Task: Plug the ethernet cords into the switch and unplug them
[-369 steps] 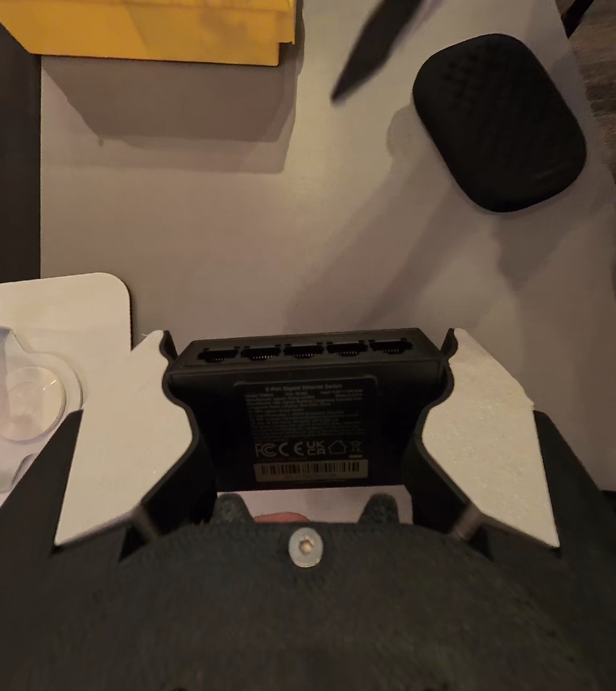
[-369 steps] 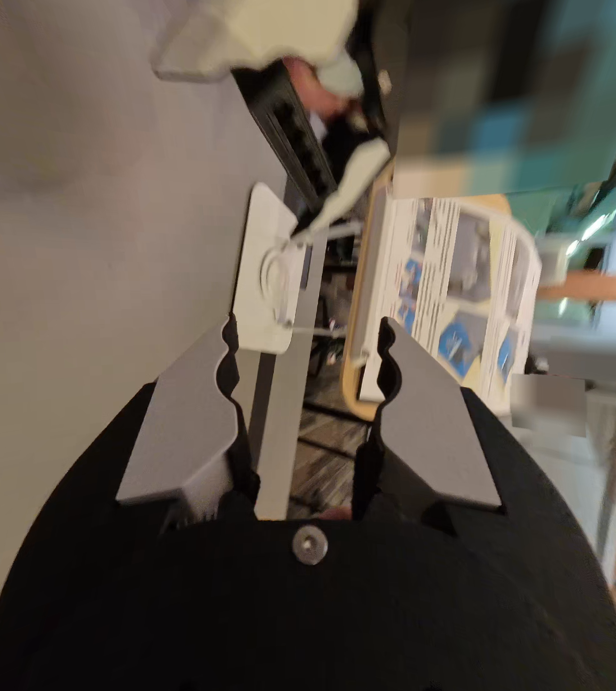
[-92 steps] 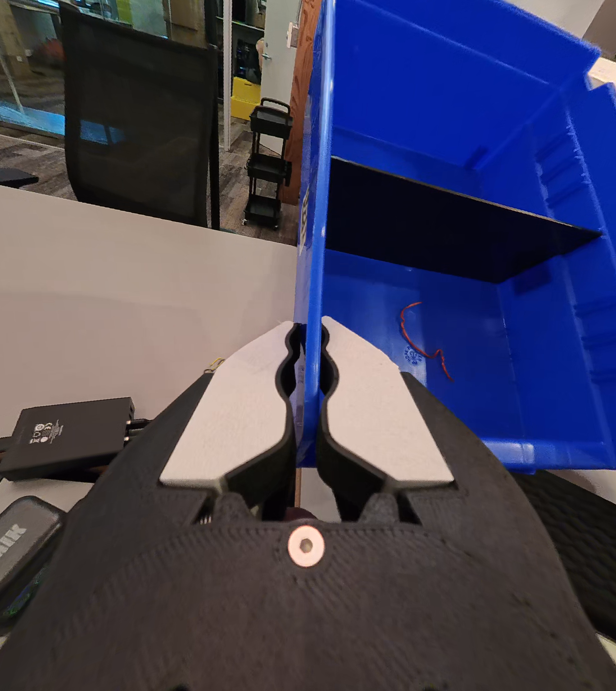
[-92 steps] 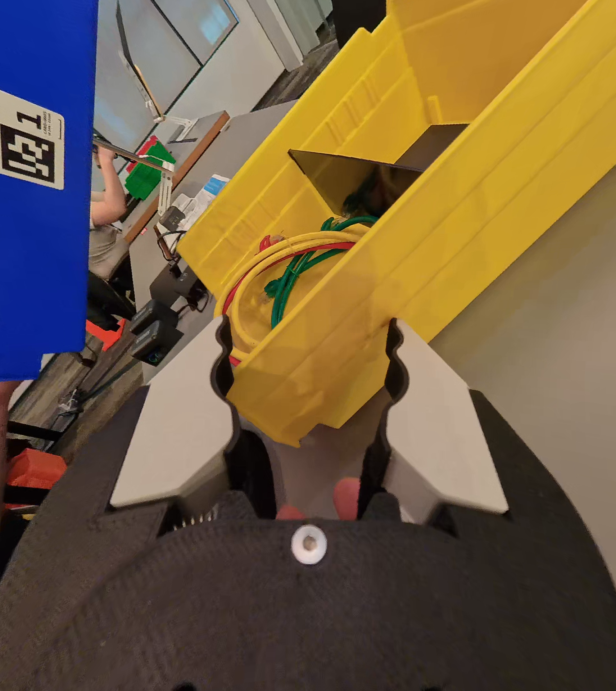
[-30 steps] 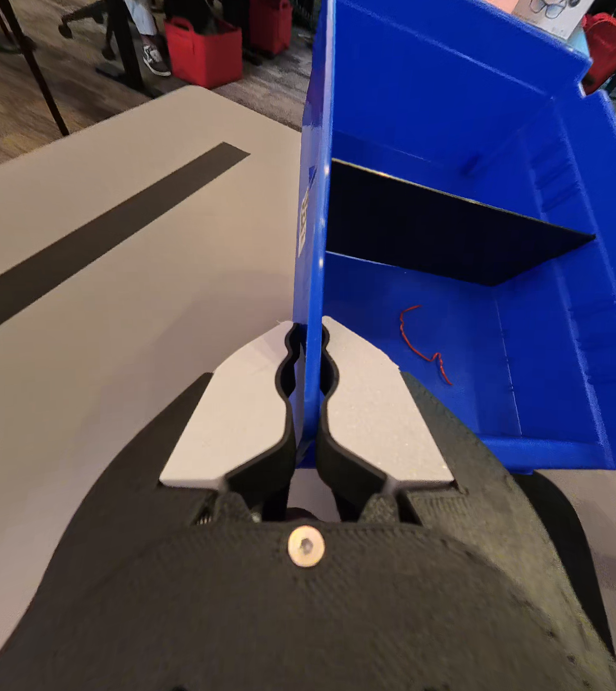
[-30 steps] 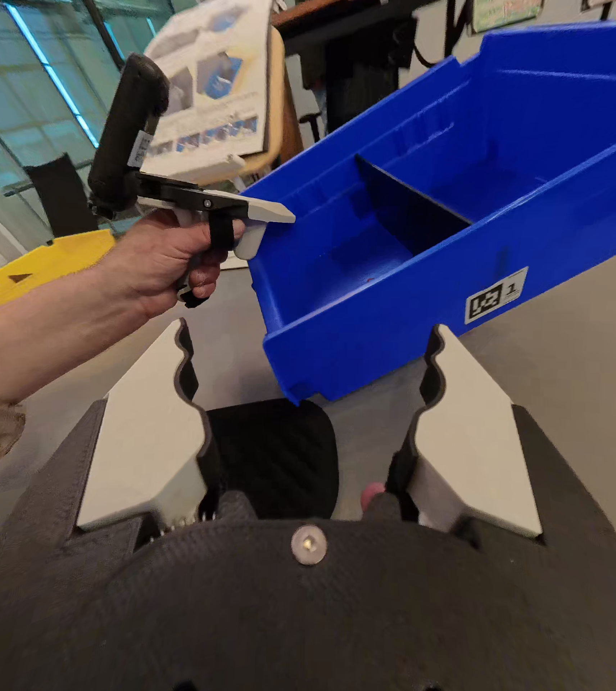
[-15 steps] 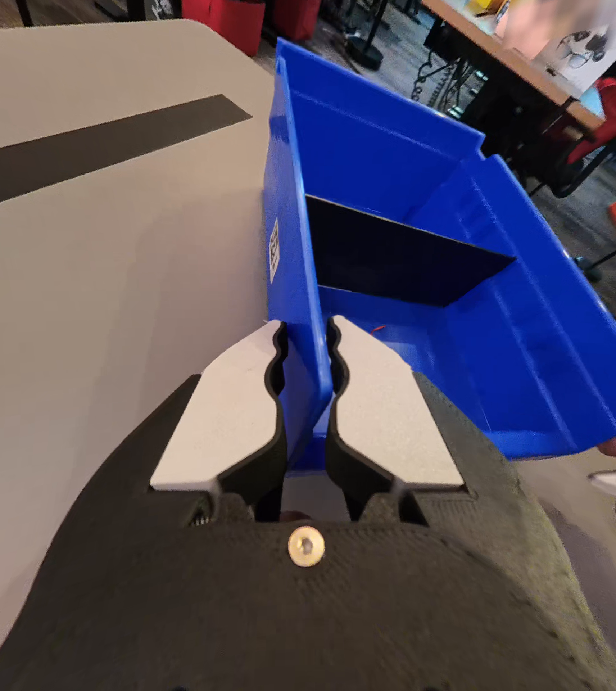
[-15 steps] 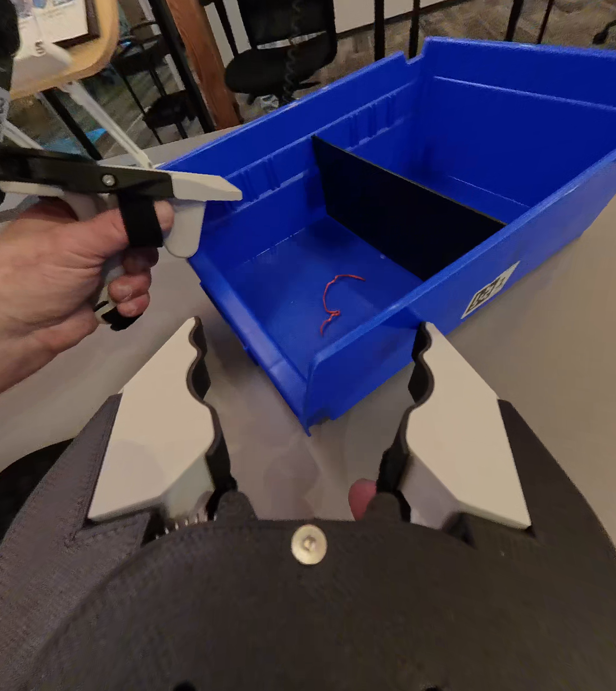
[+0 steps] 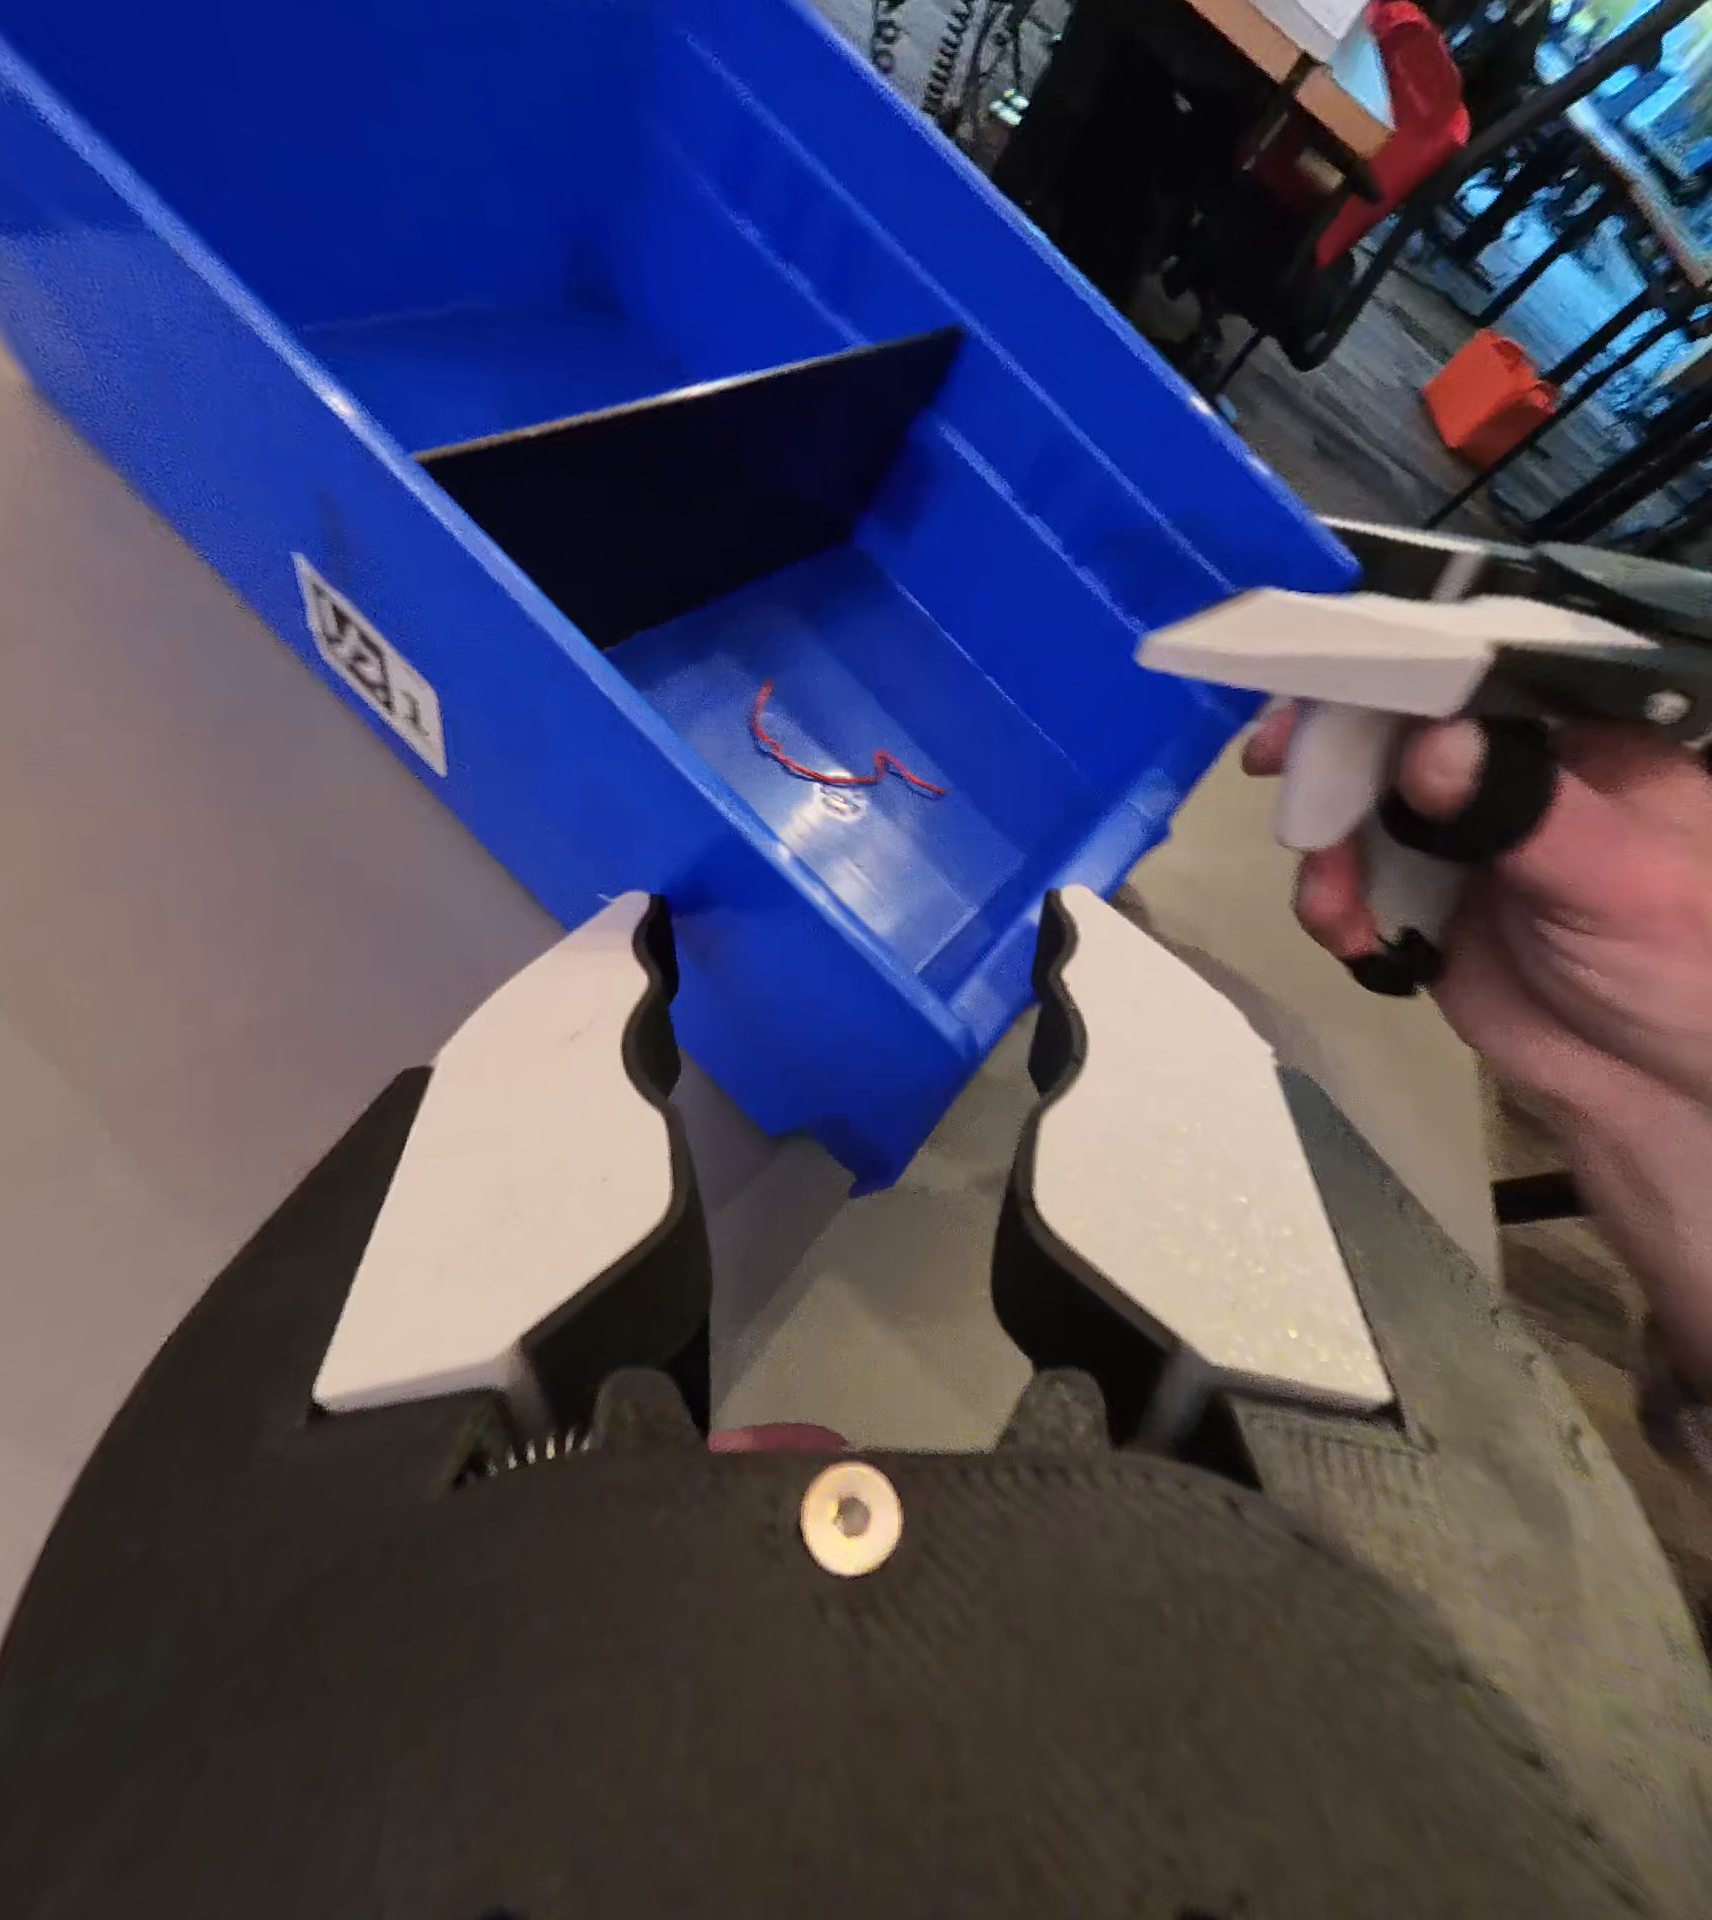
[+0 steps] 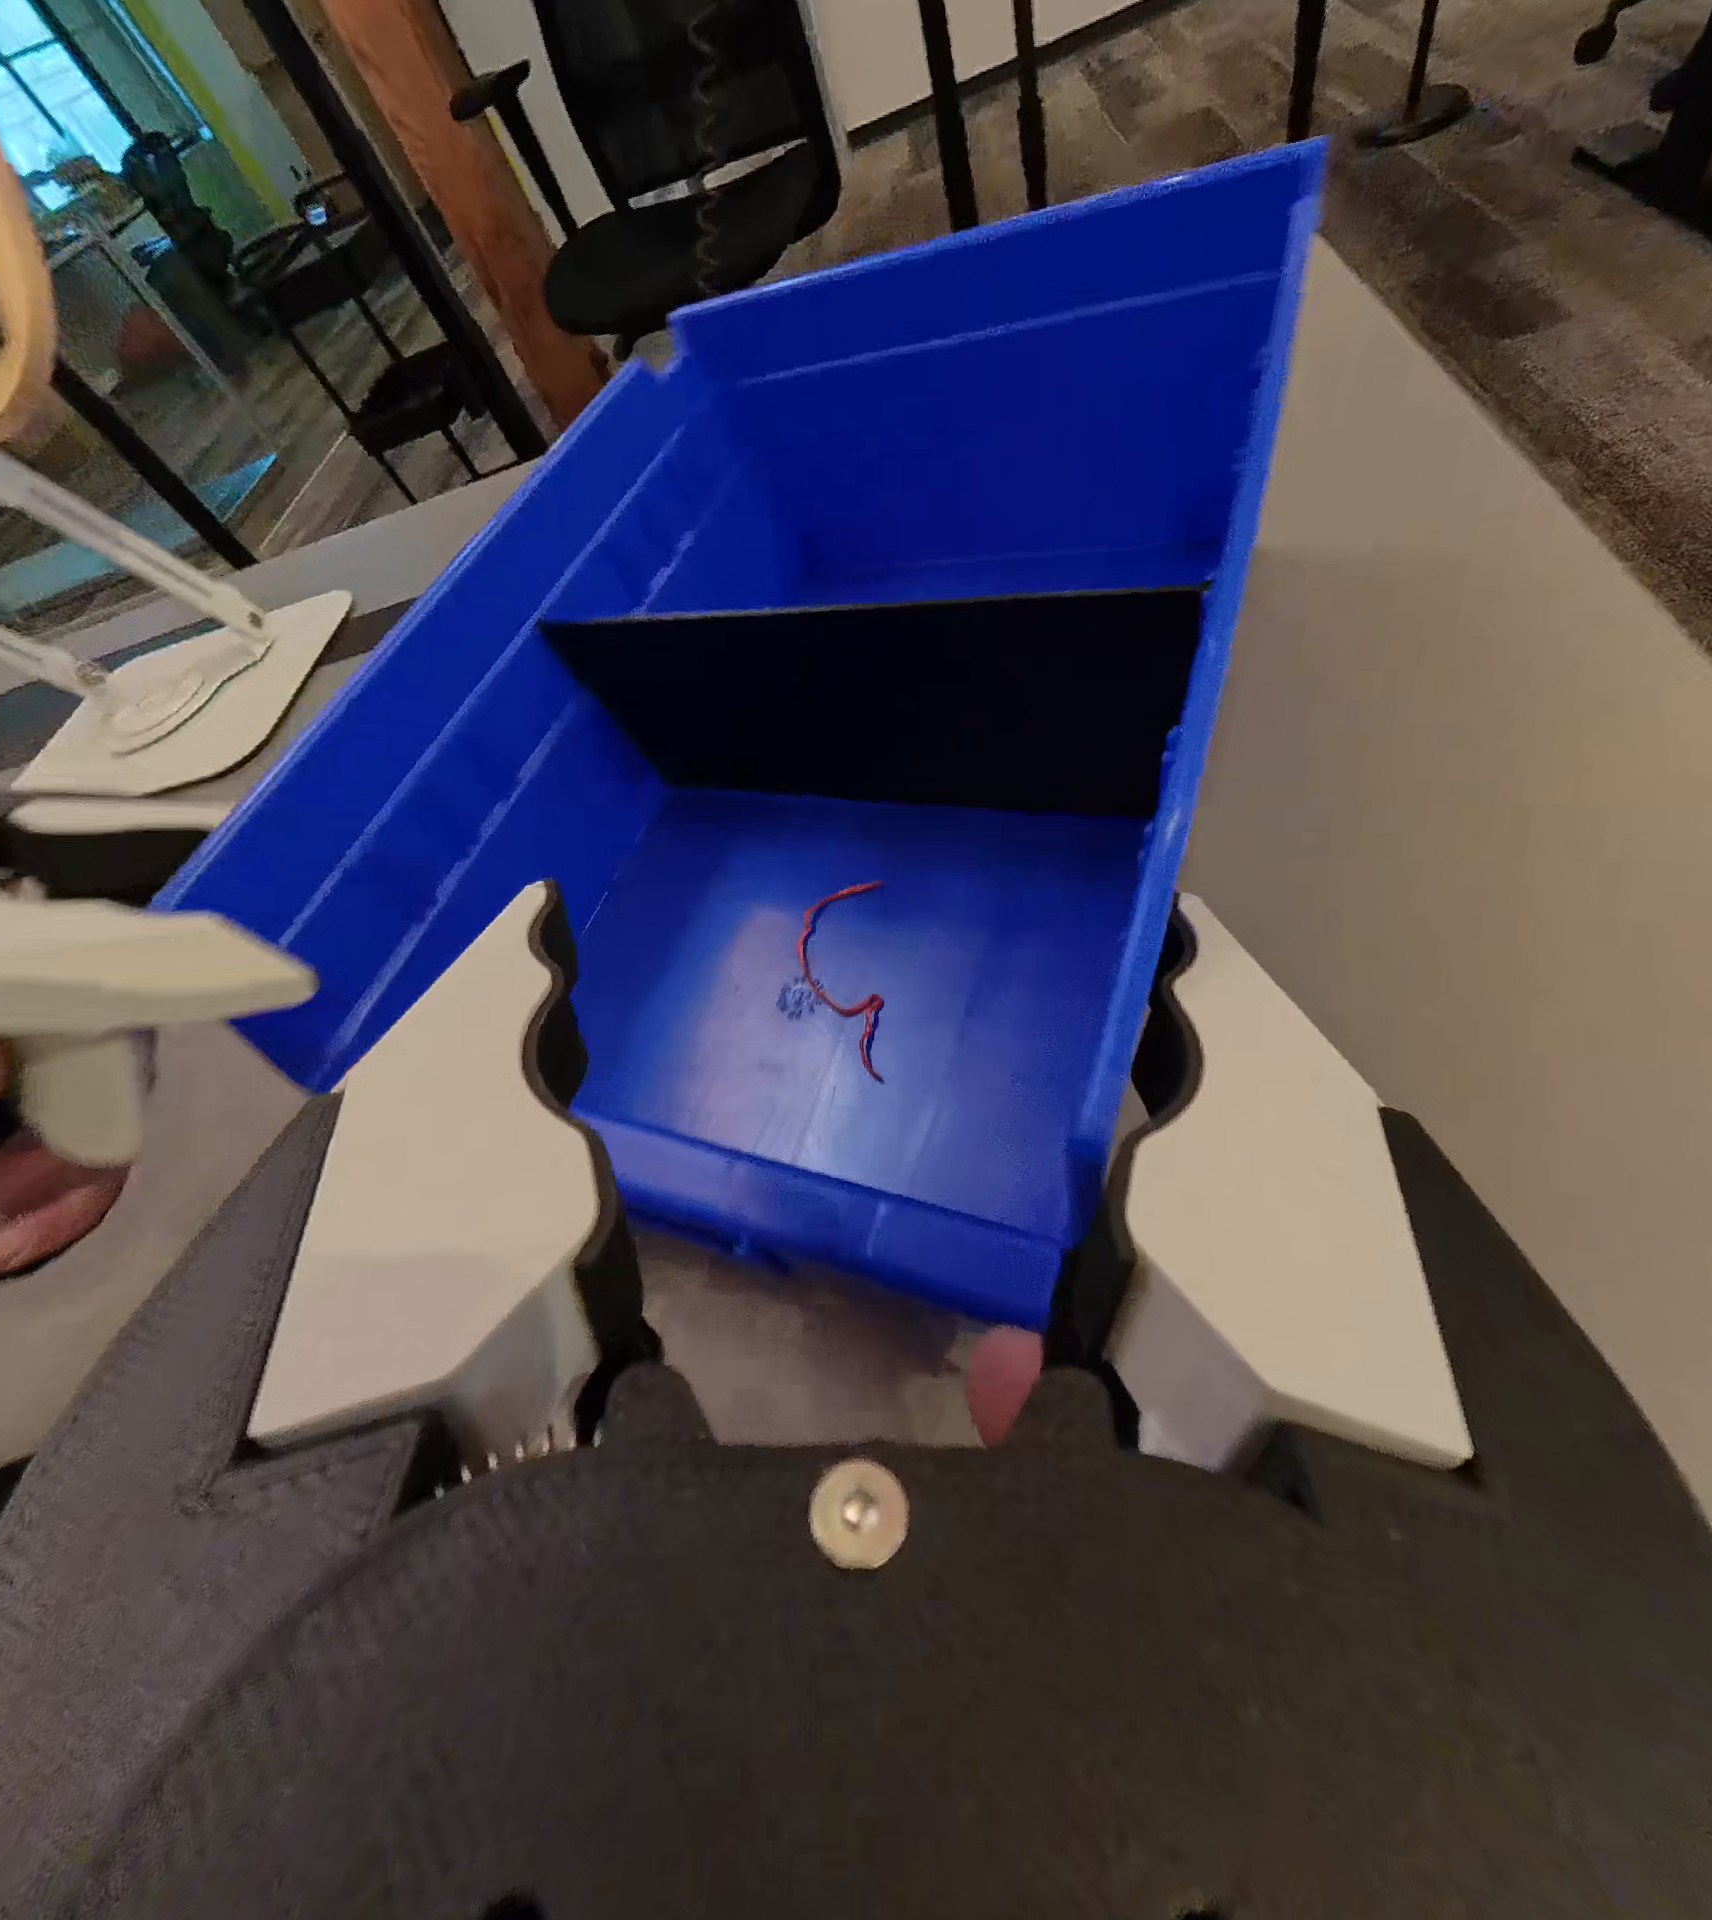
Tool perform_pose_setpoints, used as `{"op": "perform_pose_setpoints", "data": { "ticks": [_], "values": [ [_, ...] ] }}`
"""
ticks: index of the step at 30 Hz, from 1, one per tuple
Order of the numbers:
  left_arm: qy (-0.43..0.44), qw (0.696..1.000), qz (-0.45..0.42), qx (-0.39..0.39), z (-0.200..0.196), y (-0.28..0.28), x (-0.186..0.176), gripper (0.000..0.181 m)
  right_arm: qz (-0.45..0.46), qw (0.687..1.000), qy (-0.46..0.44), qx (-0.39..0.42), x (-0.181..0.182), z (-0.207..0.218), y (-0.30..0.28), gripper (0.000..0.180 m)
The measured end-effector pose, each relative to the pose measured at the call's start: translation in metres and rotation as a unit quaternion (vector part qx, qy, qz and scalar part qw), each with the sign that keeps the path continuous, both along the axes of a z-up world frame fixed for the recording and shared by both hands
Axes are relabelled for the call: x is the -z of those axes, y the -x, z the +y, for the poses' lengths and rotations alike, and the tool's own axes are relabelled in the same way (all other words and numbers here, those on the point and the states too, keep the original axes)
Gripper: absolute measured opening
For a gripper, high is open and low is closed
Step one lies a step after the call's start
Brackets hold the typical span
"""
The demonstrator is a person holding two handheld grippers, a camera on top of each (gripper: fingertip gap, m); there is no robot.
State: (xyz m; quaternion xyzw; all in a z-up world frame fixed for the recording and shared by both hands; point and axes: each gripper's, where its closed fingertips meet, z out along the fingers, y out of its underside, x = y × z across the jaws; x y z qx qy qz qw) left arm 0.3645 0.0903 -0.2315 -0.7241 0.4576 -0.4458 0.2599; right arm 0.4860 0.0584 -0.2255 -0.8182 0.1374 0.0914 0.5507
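Observation:
No switch or ethernet cord shows in either view. A blue bin [image 9: 156,343] with a black divider [image 9: 706,488] sits on the grey table [image 9: 104,935]. A thin red wire scrap [image 9: 810,771] lies in its near compartment. My left gripper [image 9: 847,914] is open and empty, with its fingertips at the bin's near corner. My right gripper [image 10: 862,904] is open and empty, facing the bin's [image 10: 416,748] near end, the divider [image 10: 883,707] and the wire scrap [image 10: 812,951]. Each gripper also shows in the other view, the right one [image 9: 1351,655] and the left one [image 10: 104,966].
A white label [image 9: 369,665] is on the bin's side wall. A hand [image 9: 1558,987] holds the right gripper beside the bin. A white stand base [image 10: 177,707] sits on the table left of the bin. Chairs and table legs stand on the floor beyond.
My left gripper has let go of the bin's wall, opened wide and swung to the bin's corner. My right gripper has moved to face the bin's near end.

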Motion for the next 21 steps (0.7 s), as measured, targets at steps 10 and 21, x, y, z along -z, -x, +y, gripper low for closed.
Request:
{"op": "perform_pose_setpoints", "data": {
  "ticks": [10, 21],
  "values": [
    [0.076, 0.995, -0.052, -0.047, 0.015, -0.049, -0.004, 0.066, 0.022, 1.0, -0.017, 0.007, -0.003, 0.045, -0.078, 0.081],
    [0.077, 0.991, -0.065, -0.088, 0.048, -0.089, -0.005, 0.065, 0.013, 1.0, -0.007, -0.001, 0.0, 0.099, -0.125, 0.09]
  ]
}}
